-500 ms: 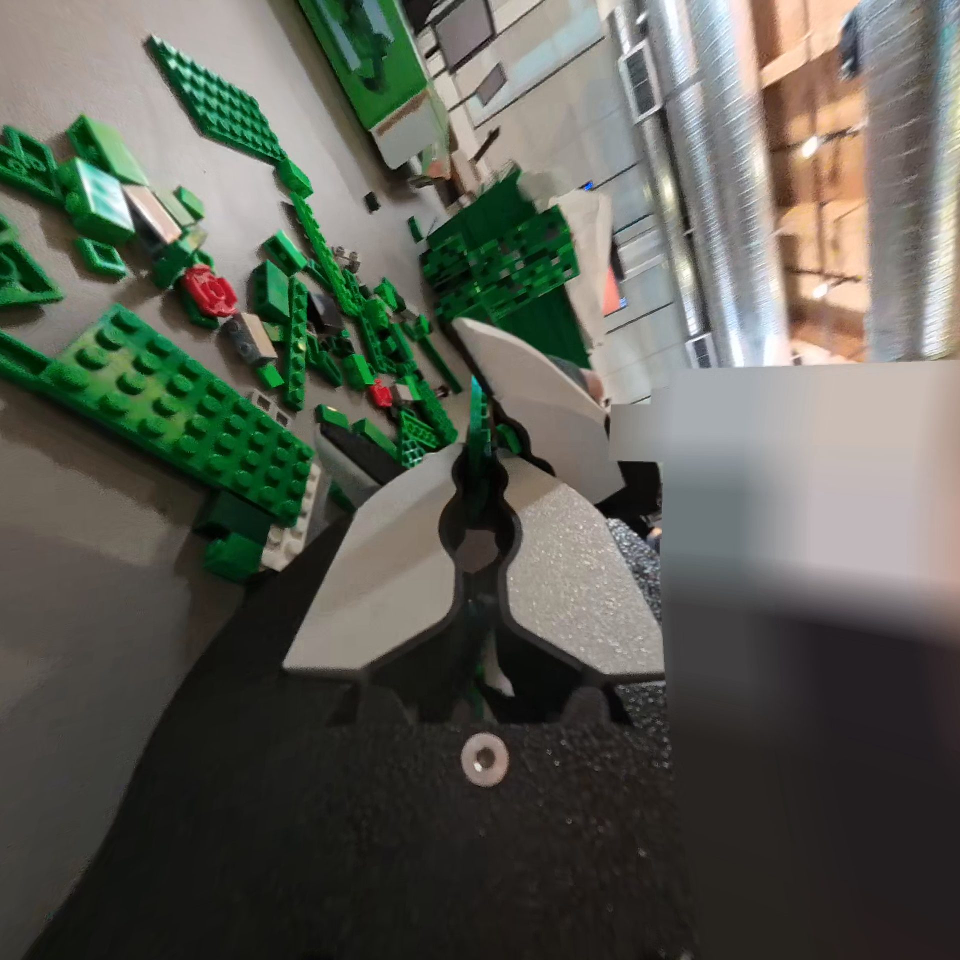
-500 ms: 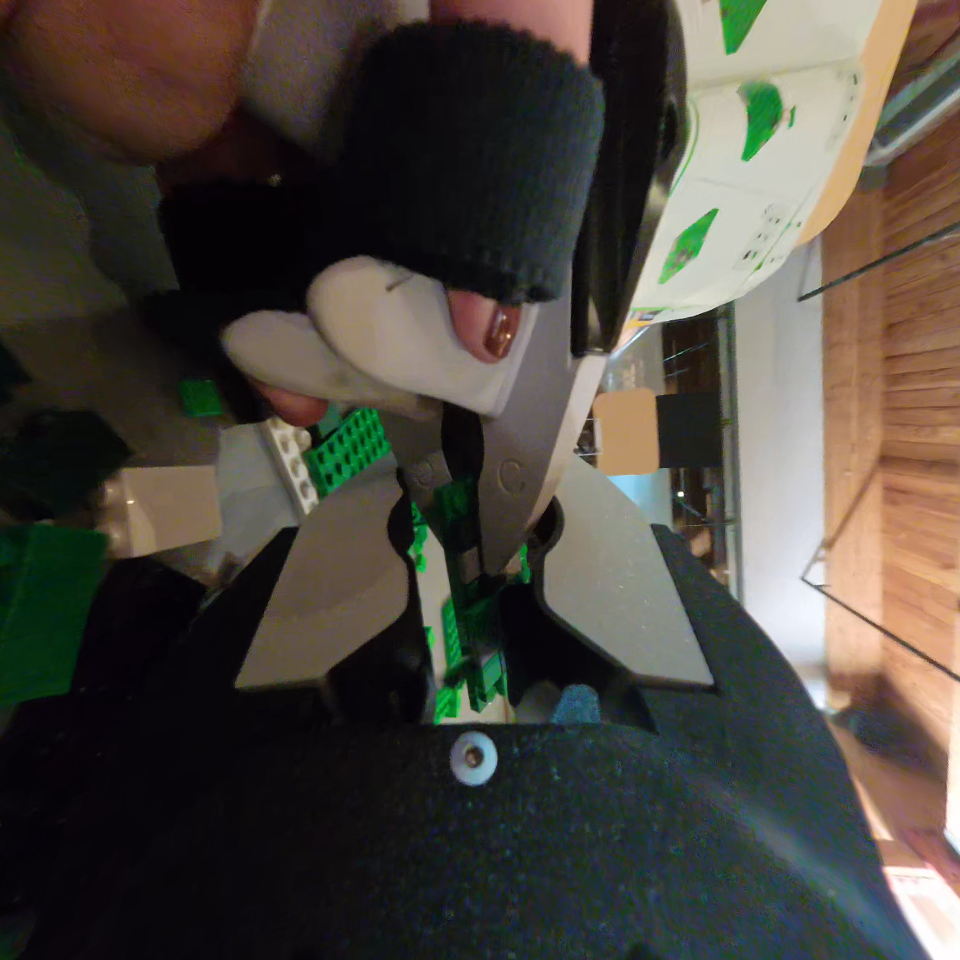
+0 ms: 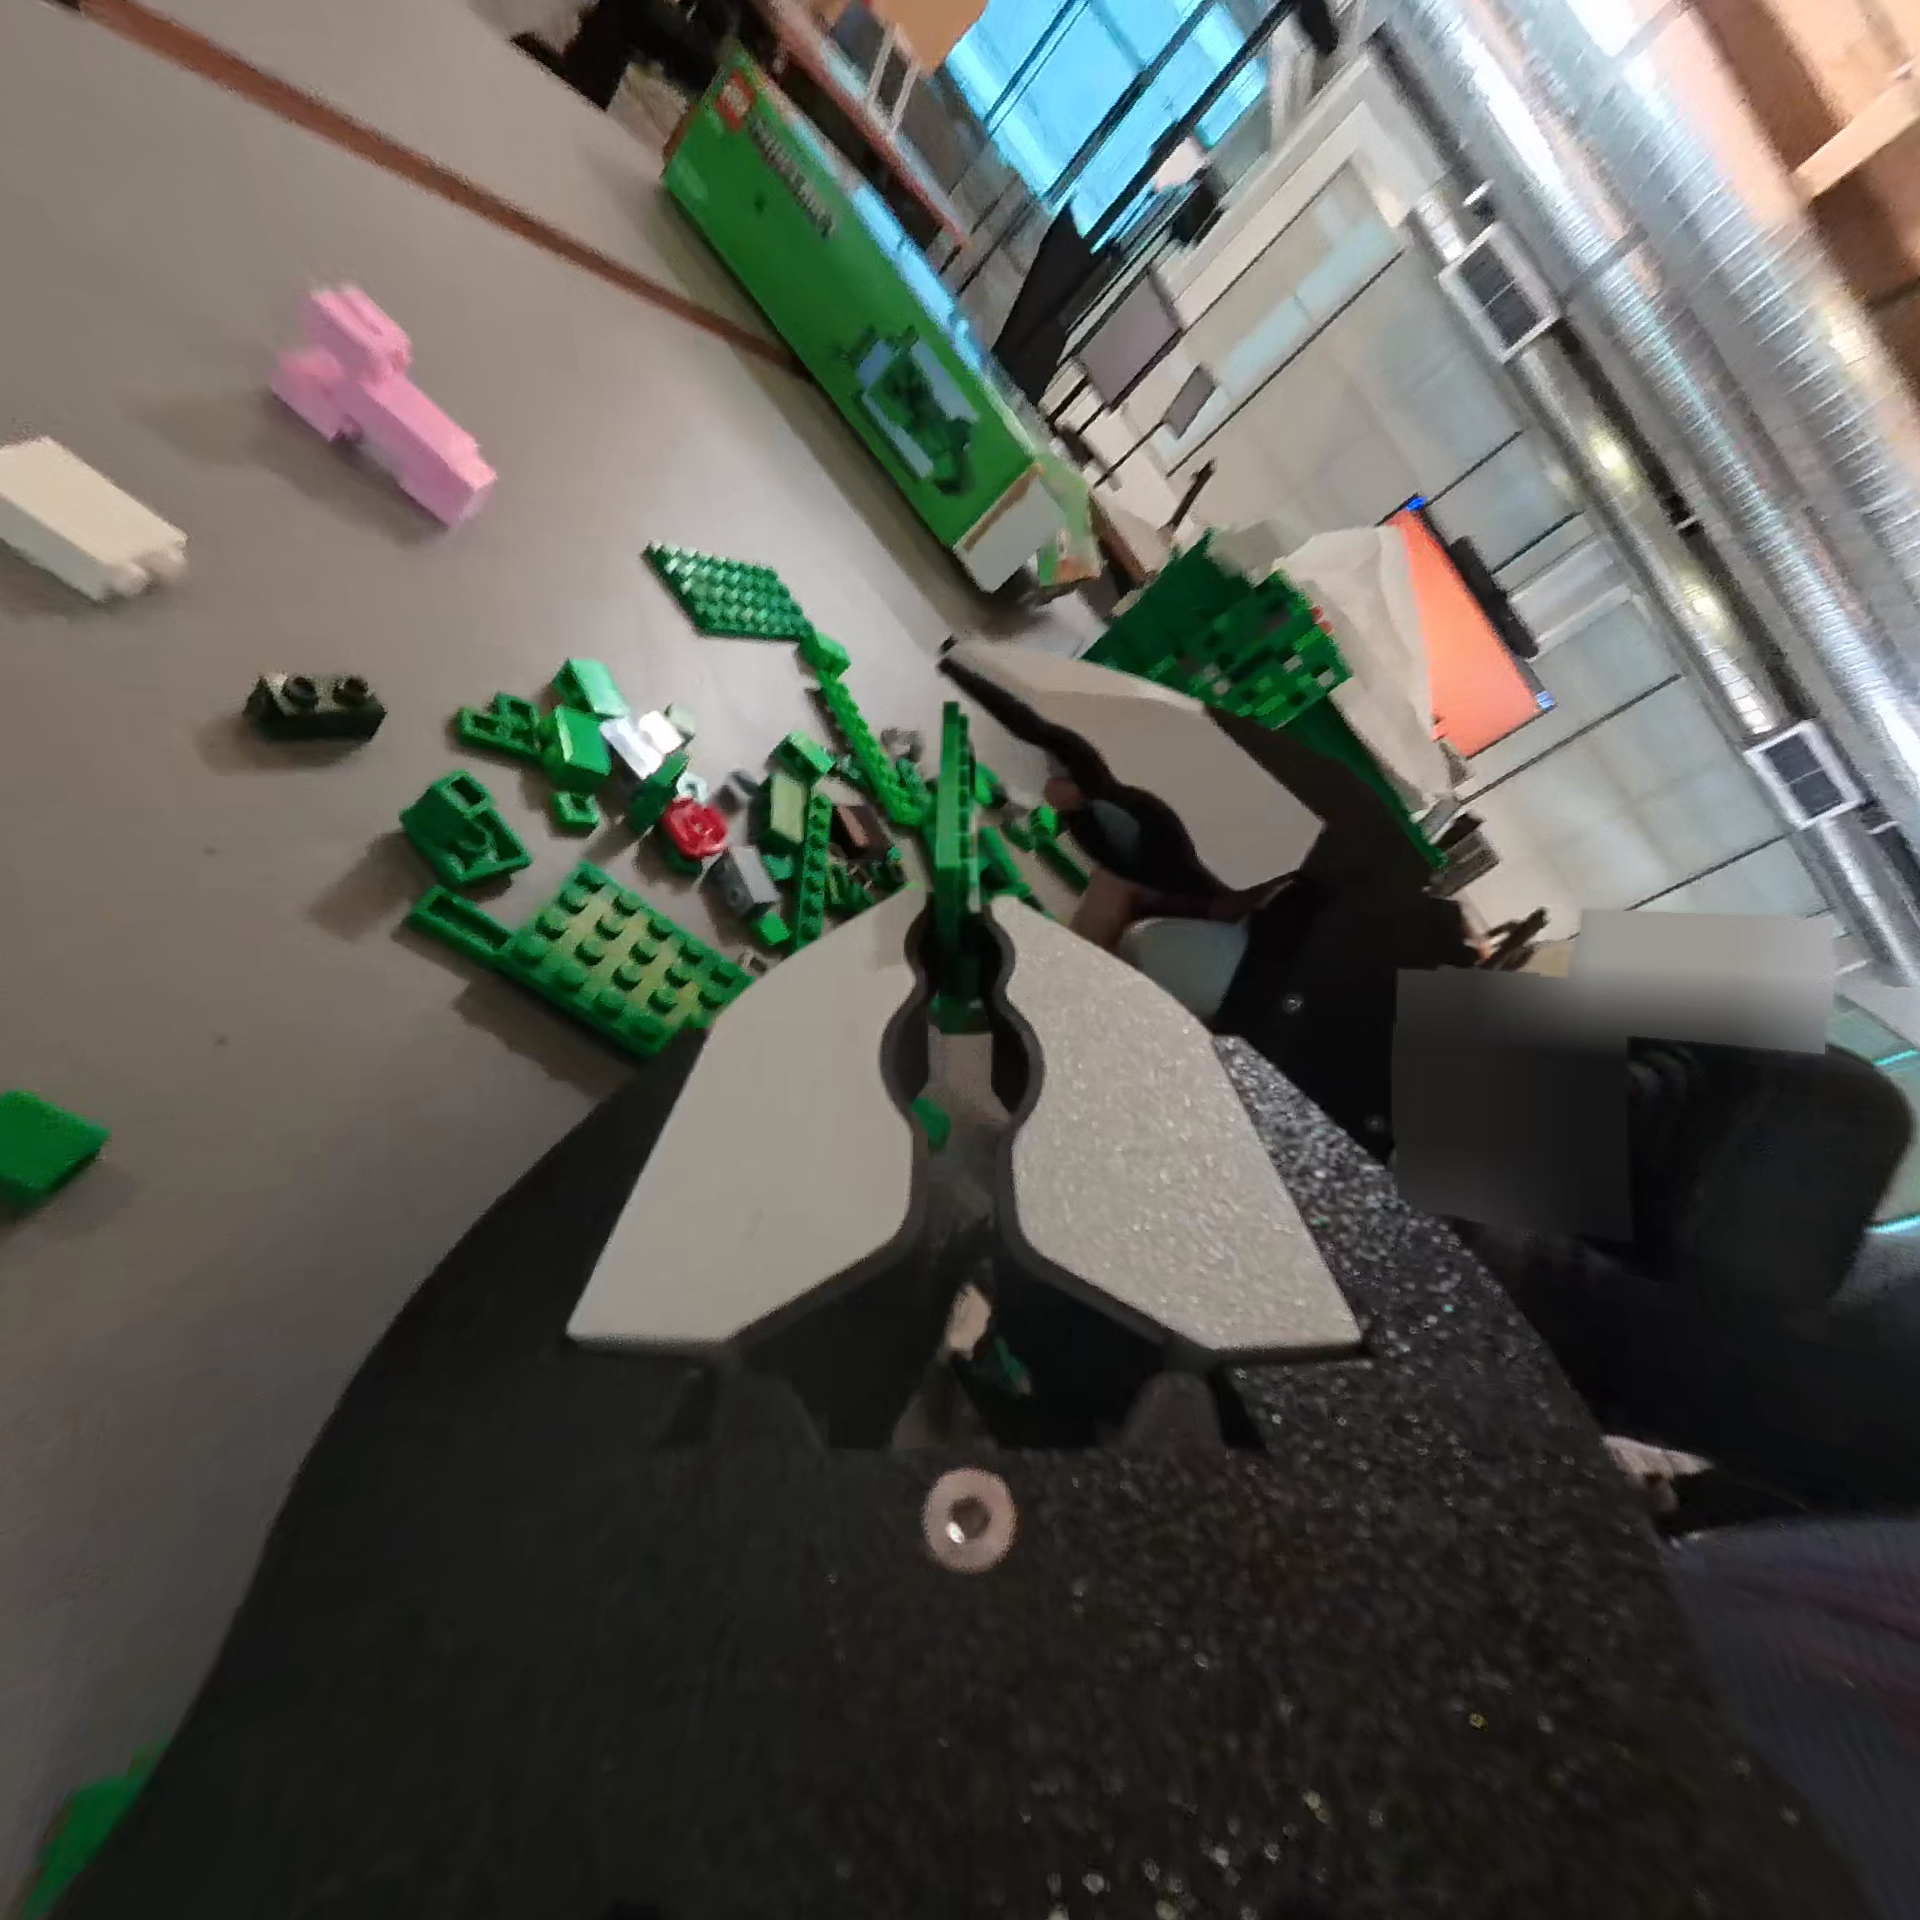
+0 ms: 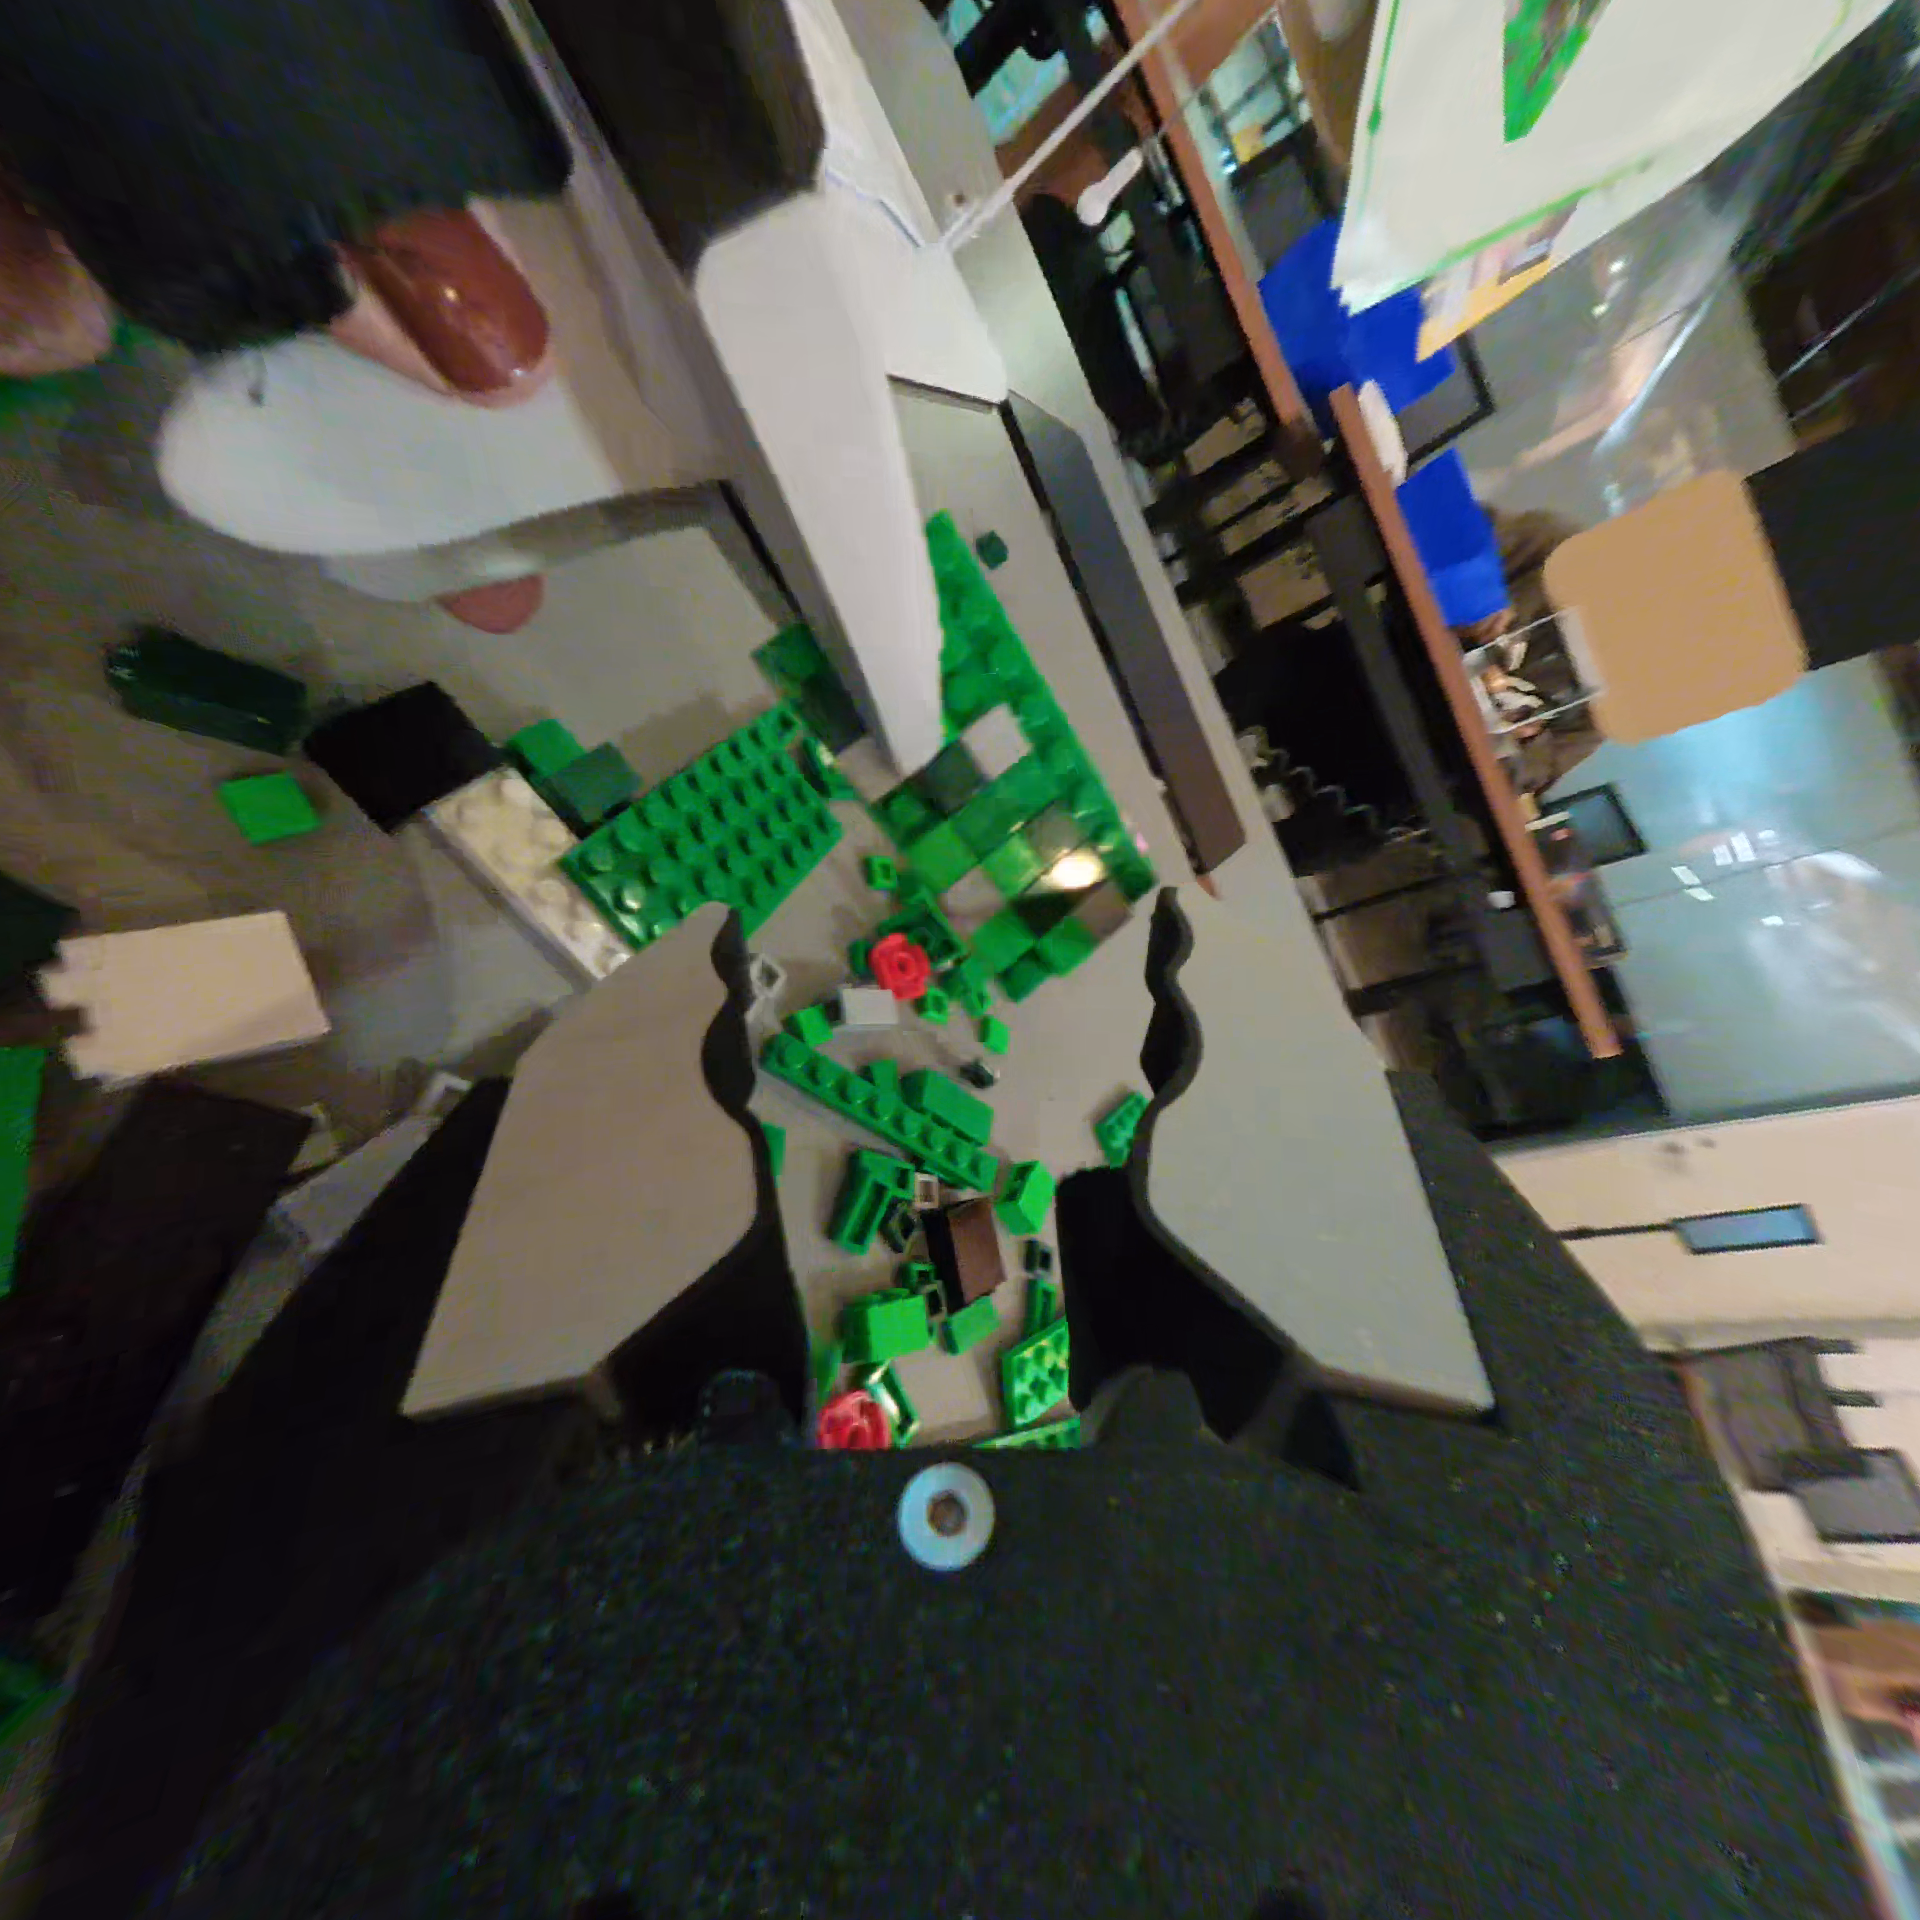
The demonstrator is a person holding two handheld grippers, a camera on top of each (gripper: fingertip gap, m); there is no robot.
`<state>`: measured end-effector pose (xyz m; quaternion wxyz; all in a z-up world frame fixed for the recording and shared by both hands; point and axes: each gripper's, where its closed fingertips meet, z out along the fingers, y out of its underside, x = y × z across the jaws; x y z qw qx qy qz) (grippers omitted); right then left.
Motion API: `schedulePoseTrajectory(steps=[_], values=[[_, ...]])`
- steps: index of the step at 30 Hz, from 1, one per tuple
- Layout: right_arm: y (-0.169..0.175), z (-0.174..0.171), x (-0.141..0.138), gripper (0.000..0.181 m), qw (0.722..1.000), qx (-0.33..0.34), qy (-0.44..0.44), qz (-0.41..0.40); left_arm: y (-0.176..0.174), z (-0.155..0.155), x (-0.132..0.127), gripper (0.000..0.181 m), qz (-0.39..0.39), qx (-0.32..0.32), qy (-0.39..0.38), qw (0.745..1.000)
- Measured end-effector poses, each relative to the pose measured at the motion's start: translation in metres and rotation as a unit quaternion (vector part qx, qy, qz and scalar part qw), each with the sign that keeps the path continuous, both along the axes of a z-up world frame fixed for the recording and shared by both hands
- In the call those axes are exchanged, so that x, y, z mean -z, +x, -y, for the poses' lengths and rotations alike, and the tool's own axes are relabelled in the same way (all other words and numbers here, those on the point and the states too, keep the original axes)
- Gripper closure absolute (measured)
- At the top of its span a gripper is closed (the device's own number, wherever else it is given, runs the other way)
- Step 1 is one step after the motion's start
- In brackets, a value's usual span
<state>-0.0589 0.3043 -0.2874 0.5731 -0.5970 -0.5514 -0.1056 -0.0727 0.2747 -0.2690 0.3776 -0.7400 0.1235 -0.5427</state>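
While left claw [image 3: 958, 920] pinches a green plate [image 3: 951, 831] | right claw [image 4: 951, 977] spread, empty

Indoor light, motion-blurred wide-angle frames.
Daylight enters through windows [image 3: 1091, 94] at upper centre of the left view; the right view is dimmer, edges smeared and bent, glare on a glossy green tile [image 4: 1070, 868].

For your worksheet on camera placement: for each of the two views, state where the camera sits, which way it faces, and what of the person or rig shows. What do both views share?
Left wrist view: on the left gripper, facing across the grey table; shut on a thin green plate.
Right wrist view: on the right gripper, looking down at loose bricks; jaws open, a gloved hand upper left.
Shared: the red round piece.
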Motion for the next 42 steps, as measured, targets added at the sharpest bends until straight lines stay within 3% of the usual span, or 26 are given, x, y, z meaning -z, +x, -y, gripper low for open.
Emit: schedulePoseTrajectory(steps=[3,7,9,11,14,16,18,20,22,26,30,32,33,35,39,42], values=[[-0.006,0.009,-0.002,0.099,0.995,-0.018,-0.075,-0.063,-0.002,-0.002,-0.011,0.175,0.033,-0.015,0.031,0.999],[-0.005,0.013,-0.018,0.106,0.962,-0.031,-0.181,-0.204,-0.008,-0.004,-0.028,0.176,0.087,-0.026,0.057,0.994],[-0.004,0.014,-0.026,0.112,0.927,-0.043,-0.243,-0.283,-0.010,-0.003,-0.032,0.176,0.105,-0.024,0.062,0.992],[-0.006,0.019,-0.037,0.120,0.869,-0.076,-0.316,-0.372,-0.007,0.001,-0.035,0.175,0.118,0.000,0.064,0.991],[-0.003,0.024,-0.051,0.147,0.784,-0.126,-0.403,-0.455,0.003,0.011,-0.039,0.175,0.127,0.038,0.077,0.988],[-0.004,0.030,-0.054,0.162,0.751,-0.154,-0.440,-0.467,0.006,0.012,-0.038,0.175,0.120,0.043,0.080,0.989],[-0.004,0.038,-0.057,0.174,0.739,-0.187,-0.462,-0.454,0.007,0.012,-0.034,0.168,0.110,0.049,0.067,0.991],[-0.001,0.043,-0.048,0.175,0.762,-0.191,-0.473,-0.399,0.008,0.015,-0.030,0.153,0.093,0.075,0.059,0.991],[0.003,0.053,-0.036,0.175,0.782,-0.200,-0.489,-0.329,0.008,0.018,-0.027,0.148,0.069,0.090,0.065,0.991],[0.004,0.080,-0.028,0.175,0.761,-0.243,-0.541,-0.263,0.013,0.039,-0.017,0.159,-0.014,0.173,0.079,0.982],[0.004,0.090,-0.014,0.175,0.771,-0.243,-0.550,-0.210,0.021,0.064,0.001,0.170,-0.066,0.258,0.059,0.962],[0.003,0.082,-0.015,0.167,0.787,-0.224,-0.531,-0.221,0.021,0.062,0.002,0.173,-0.071,0.251,0.061,0.963],[0.001,0.076,-0.019,0.155,0.796,-0.215,-0.516,-0.234,0.021,0.056,-0.001,0.175,-0.061,0.230,0.053,0.970],[-0.003,0.066,-0.025,0.121,0.822,-0.195,-0.474,-0.248,0.019,0.040,-0.007,0.176,-0.026,0.167,0.024,0.985],[-0.003,0.041,-0.016,0.094,0.935,-0.111,-0.296,-0.158,0.013,0.022,-0.012,0.176,0.053,0.092,-0.022,0.994],[-0.009,0.039,-0.015,0.075,0.965,-0.082,-0.223,-0.115,0.016,0.020,-0.009,0.176,0.052,0.078,-0.027,0.995]])
